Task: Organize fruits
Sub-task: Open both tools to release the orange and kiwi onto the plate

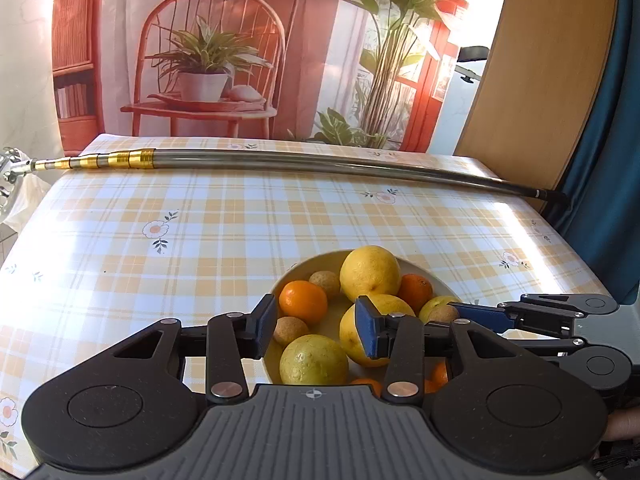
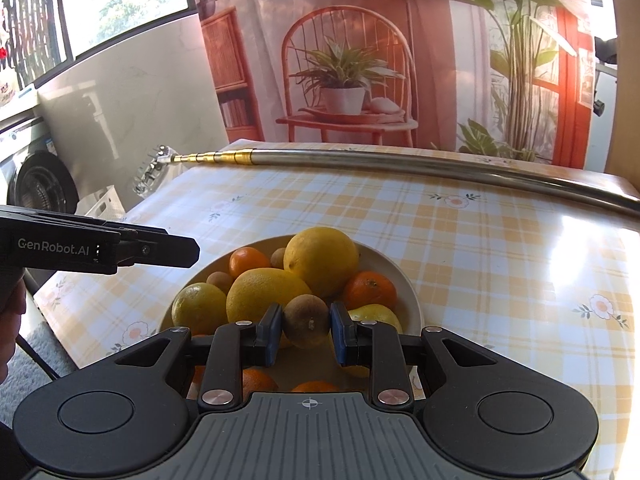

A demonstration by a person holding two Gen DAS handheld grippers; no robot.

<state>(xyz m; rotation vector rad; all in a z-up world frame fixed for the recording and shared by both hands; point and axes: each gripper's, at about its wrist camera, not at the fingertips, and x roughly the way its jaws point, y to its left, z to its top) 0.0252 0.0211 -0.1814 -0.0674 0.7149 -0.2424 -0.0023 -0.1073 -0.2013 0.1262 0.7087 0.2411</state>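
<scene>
A cream bowl (image 1: pixel 296 268) (image 2: pixel 408 292) on the plaid tablecloth holds several yellow lemons (image 1: pixel 370 272) (image 2: pixel 322 266), oranges (image 1: pixel 303 302) (image 2: pixel 370 290) and small brown round fruits (image 1: pixel 290 330). My right gripper (image 2: pixel 307 334) is shut on one small brown fruit (image 2: pixel 308 320) just above the pile, at the bowl's near side. In the left wrist view that gripper (image 1: pixel 456 312) reaches in from the right with the brown fruit (image 1: pixel 442 314) at its tip. My left gripper (image 1: pixel 318 330) stands open over the bowl's near left part, nothing between its fingers, and shows side-on (image 2: pixel 188 252) in the right wrist view.
A long metal telescopic pole (image 1: pixel 280 160) (image 2: pixel 360 158) lies across the far side of the table. A printed backdrop hangs behind it. A wooden board (image 1: pixel 540 60) and blue cloth stand at the right; a washing machine (image 2: pixel 40 188) sits off the left edge.
</scene>
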